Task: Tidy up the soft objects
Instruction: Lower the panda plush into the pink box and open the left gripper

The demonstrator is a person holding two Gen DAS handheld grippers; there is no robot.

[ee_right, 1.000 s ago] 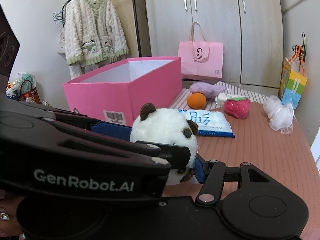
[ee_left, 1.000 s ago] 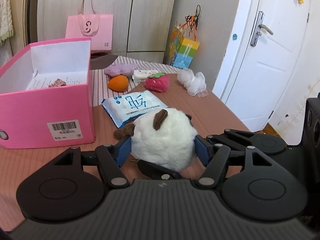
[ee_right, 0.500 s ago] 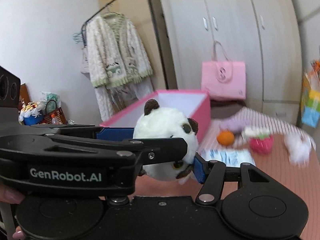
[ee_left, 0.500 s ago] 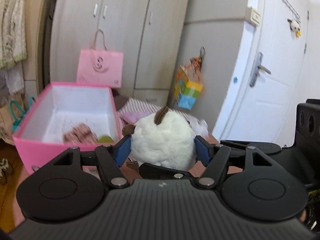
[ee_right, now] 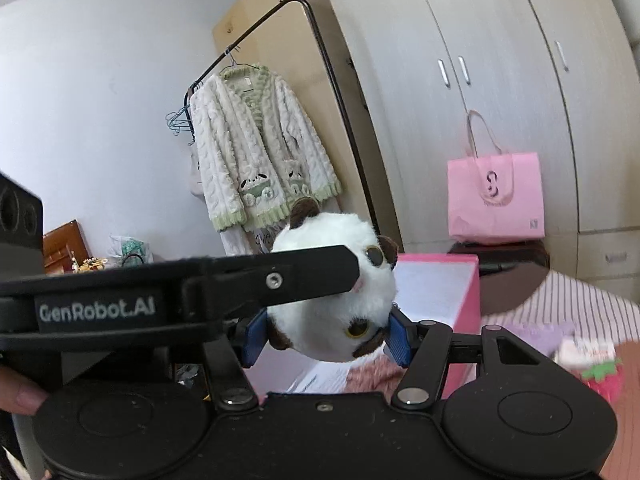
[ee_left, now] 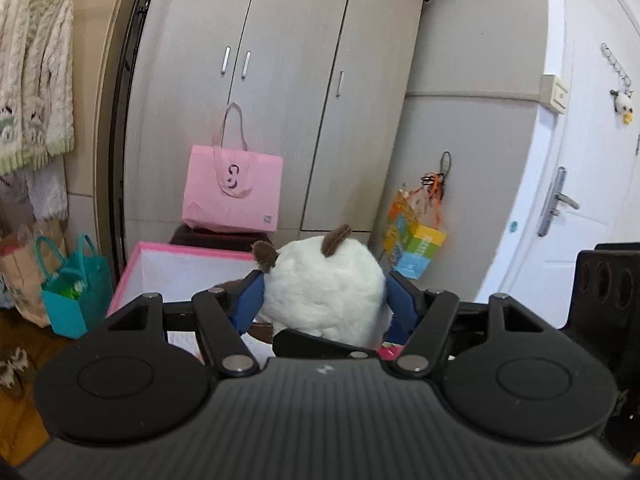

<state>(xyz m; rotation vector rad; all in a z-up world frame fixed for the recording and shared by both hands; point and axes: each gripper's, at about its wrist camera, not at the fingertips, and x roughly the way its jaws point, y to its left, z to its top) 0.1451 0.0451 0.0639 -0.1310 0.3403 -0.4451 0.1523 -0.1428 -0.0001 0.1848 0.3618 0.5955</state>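
Observation:
A round white plush toy [ee_left: 324,292] with brown ears hangs in the air, gripped from two sides. My left gripper [ee_left: 325,300] has its blue pads pressed on the toy's flanks, and its jaws are closing a little. In the right wrist view the same plush toy [ee_right: 332,320] sits between the blue pads of my right gripper [ee_right: 326,338], which is shut on its lower half. A black finger of the left gripper crosses in front of the toy's face. Just behind and below it stands the open pink box [ee_right: 440,280], whose far rim shows as pink box [ee_left: 180,264].
A pink tote bag [ee_left: 232,192] stands before the grey wardrobe. On the striped table lie a red strawberry plush [ee_right: 604,376] and a purple soft thing [ee_right: 548,336]. A teal bag [ee_left: 76,292] sits on the floor. A cardigan [ee_right: 256,152] hangs on a rack, a white door [ee_left: 580,180] at right.
Both grippers have lifted the plush toy off the table and carried it up towards the pink box. The tabletop objects have dropped out of the left wrist view.

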